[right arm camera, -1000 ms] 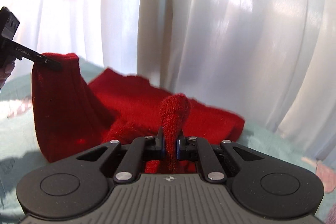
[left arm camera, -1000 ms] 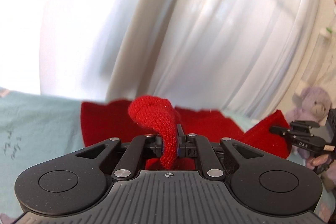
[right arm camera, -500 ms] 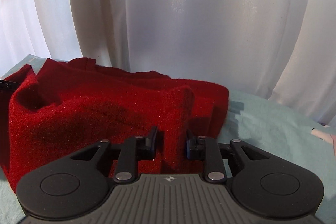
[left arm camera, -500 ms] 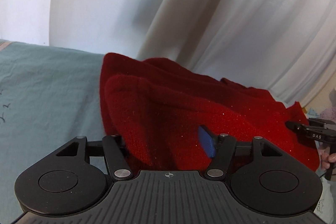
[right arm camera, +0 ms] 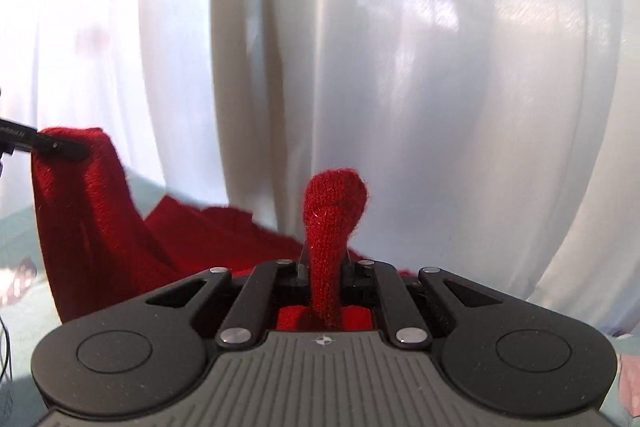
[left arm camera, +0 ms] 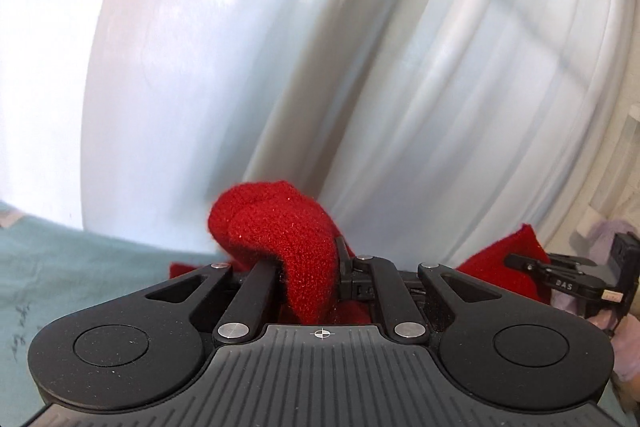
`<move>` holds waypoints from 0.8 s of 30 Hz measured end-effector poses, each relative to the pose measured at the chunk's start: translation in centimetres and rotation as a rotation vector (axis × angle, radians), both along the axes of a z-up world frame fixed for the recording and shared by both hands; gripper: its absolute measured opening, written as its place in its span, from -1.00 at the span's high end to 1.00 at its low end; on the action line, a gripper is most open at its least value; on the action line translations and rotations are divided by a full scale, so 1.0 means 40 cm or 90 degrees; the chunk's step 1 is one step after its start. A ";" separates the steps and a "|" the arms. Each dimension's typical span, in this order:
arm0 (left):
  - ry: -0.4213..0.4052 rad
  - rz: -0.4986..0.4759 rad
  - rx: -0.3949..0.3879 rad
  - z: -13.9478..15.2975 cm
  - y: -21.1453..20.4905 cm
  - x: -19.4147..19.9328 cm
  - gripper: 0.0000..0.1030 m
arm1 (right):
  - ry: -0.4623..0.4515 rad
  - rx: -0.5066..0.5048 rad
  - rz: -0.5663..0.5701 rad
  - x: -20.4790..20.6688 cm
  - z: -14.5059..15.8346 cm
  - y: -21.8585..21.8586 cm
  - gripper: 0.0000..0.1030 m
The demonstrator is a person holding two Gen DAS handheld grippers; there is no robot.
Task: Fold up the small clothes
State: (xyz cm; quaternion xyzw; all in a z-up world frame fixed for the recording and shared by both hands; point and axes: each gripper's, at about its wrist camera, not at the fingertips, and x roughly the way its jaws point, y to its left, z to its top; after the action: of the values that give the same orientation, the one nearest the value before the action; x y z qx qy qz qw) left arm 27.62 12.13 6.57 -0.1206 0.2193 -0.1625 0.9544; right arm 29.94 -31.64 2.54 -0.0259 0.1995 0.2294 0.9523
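Both claws, parted around the red garment half a second ago, are now clamped on it again. Left claw pinches a bunched fold of the red knit garment, which bulges above and just ahead of its fingers. Right claw grips another fold that stands upright between its fingers. Beyond both, the garment sags onto the pale green sheet. White curtains hang well behind.

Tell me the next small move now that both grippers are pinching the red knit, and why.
Probably carry both pinches forward together and lay them down. The left gripper and right gripper each clamp a bunch of the red knit garment, lifted off the teal sheet.
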 end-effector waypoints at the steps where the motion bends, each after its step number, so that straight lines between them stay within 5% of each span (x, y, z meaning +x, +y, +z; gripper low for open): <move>1: -0.012 0.025 0.022 0.007 -0.002 0.025 0.82 | -0.016 0.014 -0.030 0.022 0.020 -0.010 0.85; 4: -0.001 0.088 0.090 -0.041 -0.028 0.134 0.79 | -0.042 -0.005 -0.133 0.105 0.028 -0.006 0.84; 6: 0.059 0.096 0.112 -0.124 -0.050 0.215 0.76 | -0.026 -0.038 -0.182 0.168 -0.011 0.013 0.83; 9: 0.183 0.099 0.139 -0.267 -0.080 0.298 0.74 | 0.066 -0.064 -0.209 0.257 -0.114 0.041 0.83; 11: 0.213 0.109 0.155 -0.328 -0.090 0.305 0.71 | 0.122 -0.106 -0.212 0.292 -0.183 0.068 0.83; 13: 0.188 0.113 0.167 -0.341 -0.093 0.294 0.58 | 0.128 -0.141 -0.210 0.298 -0.217 0.089 0.83; 15: 0.171 0.126 0.163 -0.330 -0.083 0.294 0.78 | 0.120 -0.153 -0.208 0.298 -0.223 0.098 0.83; 19: 0.130 0.184 0.146 -0.288 -0.065 0.311 0.76 | 0.058 -0.182 -0.256 0.314 -0.199 0.105 0.84; 21: 0.129 0.227 0.151 -0.271 -0.053 0.301 0.55 | 0.035 -0.197 -0.287 0.331 -0.192 0.108 0.81; 24: 0.098 0.334 0.184 -0.254 -0.041 0.284 0.11 | 0.006 -0.229 -0.335 0.337 -0.191 0.130 0.30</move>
State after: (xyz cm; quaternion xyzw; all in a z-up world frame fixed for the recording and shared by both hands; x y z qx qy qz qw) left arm 38.96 10.48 -3.60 -0.0483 0.2731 0.1322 0.9516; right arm 43.43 -26.45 -5.10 -0.1405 0.2410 -0.0640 0.9582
